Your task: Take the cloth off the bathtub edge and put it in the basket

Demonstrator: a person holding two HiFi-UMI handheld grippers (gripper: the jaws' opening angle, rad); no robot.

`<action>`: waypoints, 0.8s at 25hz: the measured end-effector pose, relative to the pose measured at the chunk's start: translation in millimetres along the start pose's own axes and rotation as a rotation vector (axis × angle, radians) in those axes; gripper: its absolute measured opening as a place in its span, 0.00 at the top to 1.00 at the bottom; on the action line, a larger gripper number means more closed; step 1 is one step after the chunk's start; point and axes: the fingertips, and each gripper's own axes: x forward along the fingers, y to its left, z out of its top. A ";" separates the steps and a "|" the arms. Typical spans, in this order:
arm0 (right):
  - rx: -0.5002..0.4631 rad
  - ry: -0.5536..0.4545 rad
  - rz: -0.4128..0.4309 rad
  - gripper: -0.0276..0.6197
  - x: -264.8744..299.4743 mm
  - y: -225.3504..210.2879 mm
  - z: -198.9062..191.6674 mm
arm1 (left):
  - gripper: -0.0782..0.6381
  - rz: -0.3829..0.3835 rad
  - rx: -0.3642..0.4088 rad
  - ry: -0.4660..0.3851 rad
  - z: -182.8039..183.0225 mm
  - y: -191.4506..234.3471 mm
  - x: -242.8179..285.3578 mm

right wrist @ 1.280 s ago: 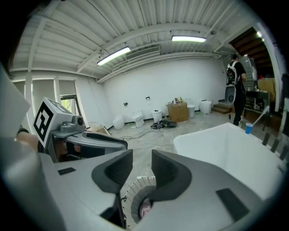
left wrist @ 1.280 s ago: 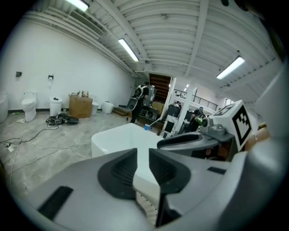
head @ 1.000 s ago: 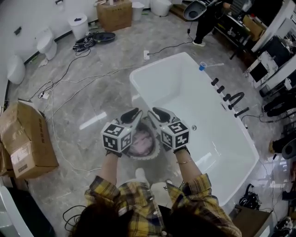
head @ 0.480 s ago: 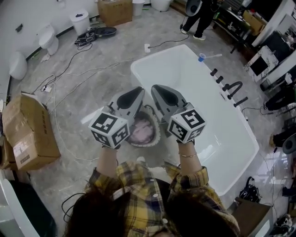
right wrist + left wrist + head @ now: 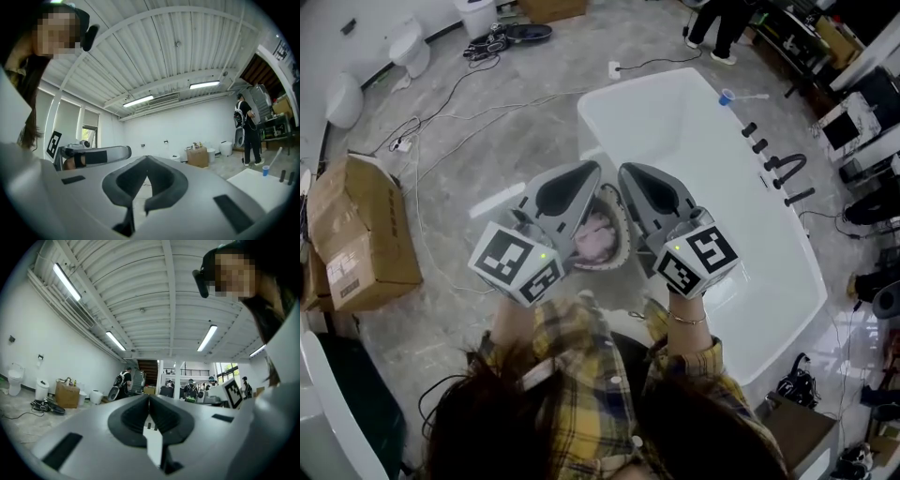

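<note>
- Beside the near end of the bathtub [image 5: 675, 141], on the grey floor, stands the basket [image 5: 622, 251], half hidden behind two raised grippers.
- The cloth [image 5: 596, 234] lies inside that basket as a pale pink bunch below the rim. None of it shows on the stretch of bathtub edge that is in view.
- The left gripper [image 5: 589, 171] is held over the basket's left side with its jaws clenched on nothing. In the left gripper view the dark pads [image 5: 129, 416] meet in a thin line, with only the ceiling and the far room beyond them.
- The right gripper [image 5: 626, 172] is just beside it, over the basket's right side, and is likewise pressed together and empty. Its own view shows the pads [image 5: 117, 187] meeting at the tips with nothing caught between them.
- Neither gripper touches the cloth or the basket. Both appear to be lifted clear above them.
- The cloth looks soft, light and limp. It would likely sag and drape from whatever point is pinched, and it could snag on the basket rim rather than slide.
- It should not break or slip, so a firm pinch ought to do it no harm.
- If it had to be lifted again, the best hold is probably a raised fold near the middle of the bunch, where the layers give the pads some thickness. A thin single edge could pull out of the grip.
- Judging by how things lie, the putting-away looks done.
</note>
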 end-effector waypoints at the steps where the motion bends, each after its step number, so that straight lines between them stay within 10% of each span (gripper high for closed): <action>1: 0.002 0.001 0.004 0.93 -2.0 0.6 -0.5 | 0.86 -0.001 0.001 -0.002 -0.2 -2.4 0.2; 20: -0.030 -0.022 0.001 0.93 -14.9 19.7 10.5 | 0.87 0.007 0.022 0.006 -0.2 -17.0 -11.0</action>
